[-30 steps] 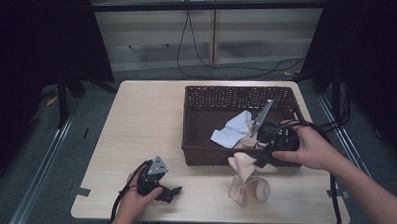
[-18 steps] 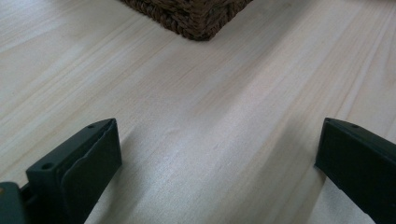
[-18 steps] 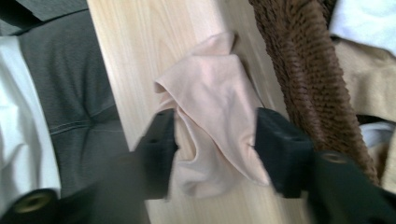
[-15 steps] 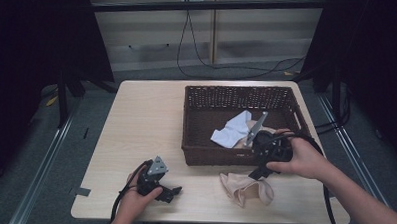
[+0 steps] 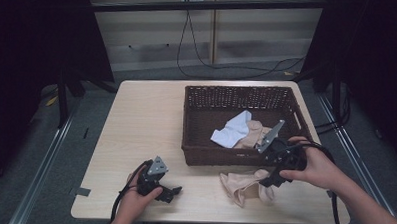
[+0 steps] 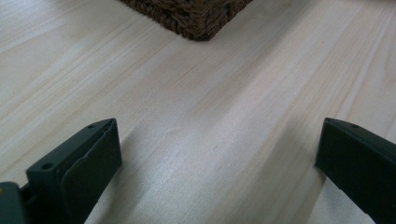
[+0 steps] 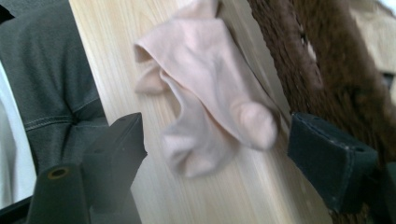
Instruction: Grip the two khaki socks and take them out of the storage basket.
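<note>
The beige garment (image 5: 245, 185), dropped flat, lies beside the open right tool (image 5: 274, 180).

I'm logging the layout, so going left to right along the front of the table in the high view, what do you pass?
Left tool → beige sock lying on the table → right tool at the sock's right end, with the wicker basket just behind.

white cloth (image 5: 232, 132) in basket | black cable (image 5: 199, 47) on floor behind table
</note>
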Demonstrator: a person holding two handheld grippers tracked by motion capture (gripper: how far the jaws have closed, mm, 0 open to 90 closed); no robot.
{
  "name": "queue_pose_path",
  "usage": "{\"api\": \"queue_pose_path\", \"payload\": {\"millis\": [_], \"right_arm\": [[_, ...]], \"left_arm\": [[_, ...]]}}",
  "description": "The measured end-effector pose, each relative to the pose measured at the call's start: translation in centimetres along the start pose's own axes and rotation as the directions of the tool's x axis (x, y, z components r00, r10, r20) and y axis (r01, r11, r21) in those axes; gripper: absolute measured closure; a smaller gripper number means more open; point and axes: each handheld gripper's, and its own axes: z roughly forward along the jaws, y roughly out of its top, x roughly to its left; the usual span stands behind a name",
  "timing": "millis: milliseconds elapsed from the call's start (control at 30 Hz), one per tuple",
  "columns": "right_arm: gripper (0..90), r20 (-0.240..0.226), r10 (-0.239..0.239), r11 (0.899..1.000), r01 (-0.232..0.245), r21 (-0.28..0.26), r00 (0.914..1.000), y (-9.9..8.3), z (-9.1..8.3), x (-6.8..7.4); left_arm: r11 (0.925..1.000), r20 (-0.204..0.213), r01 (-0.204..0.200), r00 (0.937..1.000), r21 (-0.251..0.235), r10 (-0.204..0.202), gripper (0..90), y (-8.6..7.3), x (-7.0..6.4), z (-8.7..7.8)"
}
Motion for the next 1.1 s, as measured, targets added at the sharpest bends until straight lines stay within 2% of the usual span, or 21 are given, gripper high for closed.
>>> {"api": "queue_pose_path", "payload": {"millis": [200,300,467,633,700,867,967,1000,1100], "right_arm": [[16.0,0.01,0.009,0.999,-0.009,-0.033,0.9999,-1.5,0.0,-0.2],[14.3,0.019,0.024,0.998,-0.022,-0.066,0.9995,-2.8,0.3,-0.4],[13.3,0.021,0.029,0.997,-0.027,-0.077,0.9993,-3.9,0.8,-0.4],[11.5,0.02,0.03,0.996,-0.028,-0.084,0.9993,-5.4,2.0,-0.4],[11.2,0.044,0.032,0.995,-0.028,-0.094,0.9985,-6.0,2.4,-0.4],[8.4,0.056,0.042,0.993,-0.035,-0.111,0.9976,-7.7,3.6,-0.4],[6.5,0.094,0.043,0.994,-0.033,-0.109,0.9947,-8.7,4.4,-0.4],[6.5,0.103,0.05,0.992,-0.037,-0.117,0.9935,-8.9,4.6,-0.3],[5.6,0.093,0.077,0.989,-0.064,-0.136,0.9927,-9.8,5.1,-0.4]], "left_arm": [[1.0,0.0,0.001,1.0,0.0,-0.001,0.0,0.0,0.0,0.0],[1.0,0.0,0.0,1.0,0.0,0.0,0.0,0.0,0.0,0.0],[1.0,0.0,0.0,1.0,0.0,0.0,0.0,0.0,0.0,0.0],[1.0,0.0,0.0,1.0,0.0,0.0,0.0,0.0,0.0,0.0],[1.0,0.0,0.001,1.0,-0.001,-0.001,0.0,0.0,0.0,0.0],[1.0,-0.001,0.001,1.0,-0.001,-0.001,0.0,0.0,0.0,0.0],[1.0,-0.002,0.001,1.0,-0.001,-0.001,0.0,0.0,0.0,0.0],[1.0,-0.002,0.0,1.0,-0.003,0.0,0.0,0.0,0.0,0.0],[1.0,-0.003,0.0,1.0,-0.004,0.0,0.0,0.0,0.0,0.0]]}}
